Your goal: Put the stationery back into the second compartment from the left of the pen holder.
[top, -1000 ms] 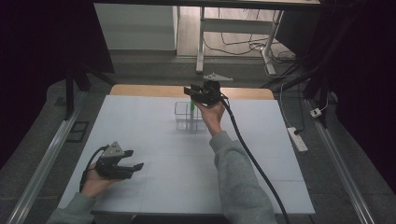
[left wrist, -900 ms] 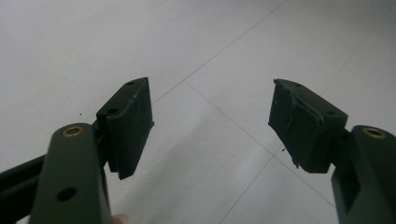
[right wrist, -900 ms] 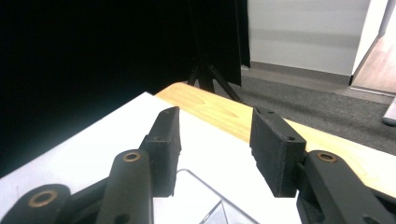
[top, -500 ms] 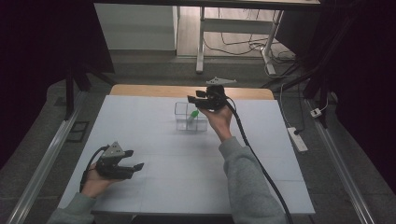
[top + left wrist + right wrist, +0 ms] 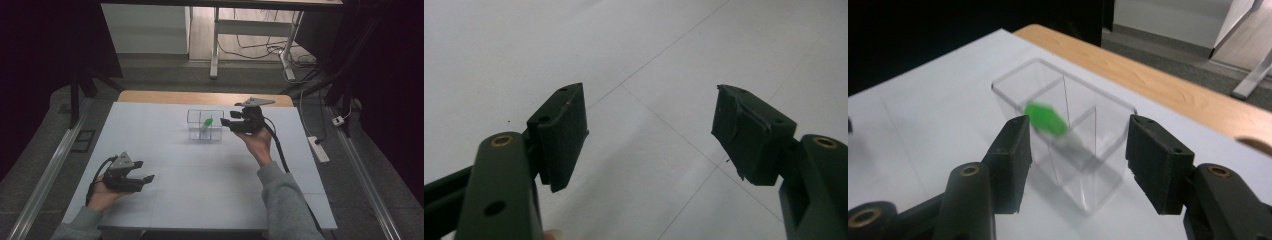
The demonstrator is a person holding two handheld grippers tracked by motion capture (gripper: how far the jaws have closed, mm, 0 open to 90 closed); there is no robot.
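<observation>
**Tube's in the box, now don't knock the box over**

So our right claw [image 5: 226, 123] sits just off the 3 o'clock side of the clear divided box [image 5: 205, 125], jaws parted with nothing between them; they've just been opening. The green-capped tube [image 5: 206, 123] leans tilted inside one compartment of the box, cap up, near the middle partition. We can't tell which compartment for sure, and the other cells look empty.

What we'd worry about: the box looks light, and the claw is close to its wall. A sideways drift of the hand could clip the rim and slide or tip the whole thing, and the leaning tube could roll out. The trailing cable [image 5: 277, 150] dragging across the tabletop [image 5: 165, 200] is another snag risk.

Our left claw [image 5: 649, 135] is wide open and empty, parked down at 7 o'clock, well apart from everything.
</observation>
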